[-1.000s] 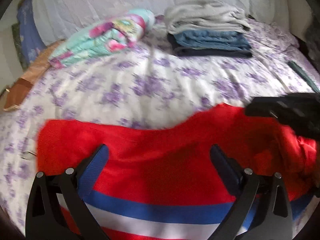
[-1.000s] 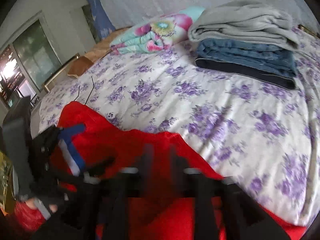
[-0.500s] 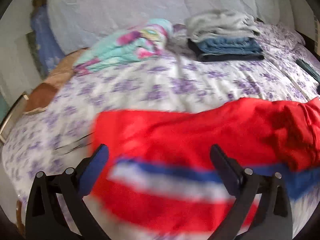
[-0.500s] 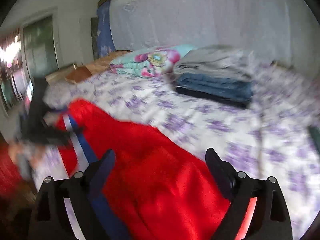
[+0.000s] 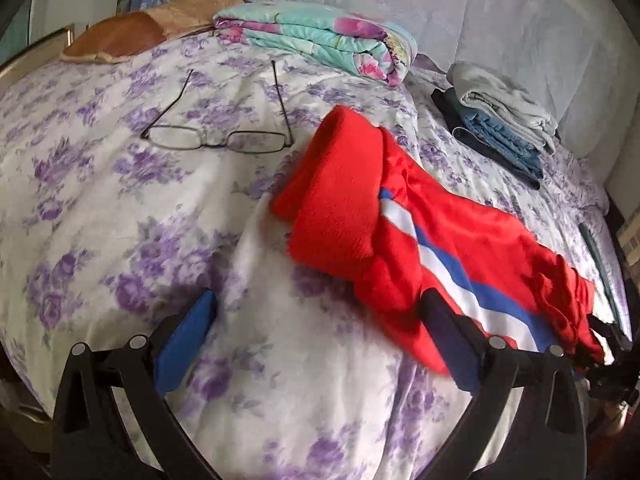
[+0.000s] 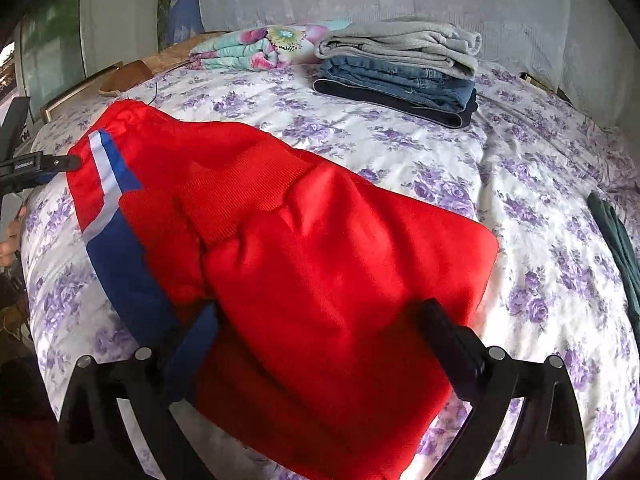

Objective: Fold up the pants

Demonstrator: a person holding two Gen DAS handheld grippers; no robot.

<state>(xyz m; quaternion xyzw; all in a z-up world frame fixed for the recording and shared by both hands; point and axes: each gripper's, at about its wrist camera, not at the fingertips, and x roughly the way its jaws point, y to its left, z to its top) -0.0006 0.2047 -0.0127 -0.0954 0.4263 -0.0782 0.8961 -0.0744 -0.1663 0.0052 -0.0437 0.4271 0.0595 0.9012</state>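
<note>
Red pants [image 6: 320, 248] lie bunched on our floral bedspread [image 5: 120, 220], both grippers empty.

From nine o'clock in the left wrist view: glasses [image 5: 216, 140] on the spread, then our left gripper [image 5: 316, 336] with fingers apart over bare spread, its right finger just touching, we think, the pants' blue-and-white stripe. In the right wrist view, our right gripper [image 6: 320, 344] is opening wide over the crumpled red fabric; folded clothes [image 6: 404, 64] are stacked at one o'clock.

No text, label or number is legible anywhere.
</note>
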